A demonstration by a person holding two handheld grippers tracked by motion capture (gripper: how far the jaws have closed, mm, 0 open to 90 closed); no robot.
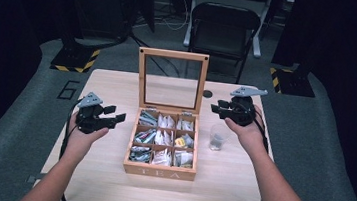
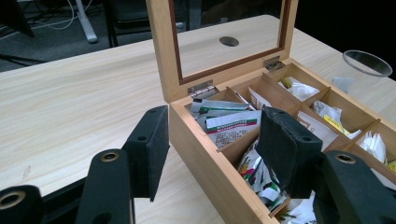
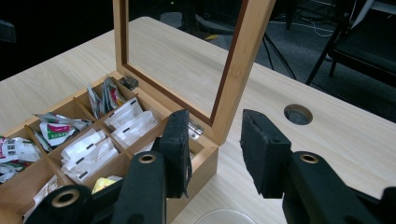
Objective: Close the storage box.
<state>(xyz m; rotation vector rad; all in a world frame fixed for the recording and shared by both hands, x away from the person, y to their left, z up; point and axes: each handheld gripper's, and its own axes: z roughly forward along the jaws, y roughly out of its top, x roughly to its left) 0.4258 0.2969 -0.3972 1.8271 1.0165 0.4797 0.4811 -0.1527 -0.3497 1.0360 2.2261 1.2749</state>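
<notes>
A wooden tea box stands open mid-table, its glass-windowed lid upright at the back. Several compartments hold tea bags. My left gripper hovers just left of the box, jaws open and empty. In the left gripper view that gripper points at the box's left wall and the tea bags behind it. My right gripper hangs right of the lid, above a clear glass, open and empty. Its own view has this gripper facing the lid's hinge corner.
The glass stands right of the box with something small inside it. A round hole is cut in the tabletop behind the box. A black chair stands beyond the far table edge. Bare wood lies on both sides of the box.
</notes>
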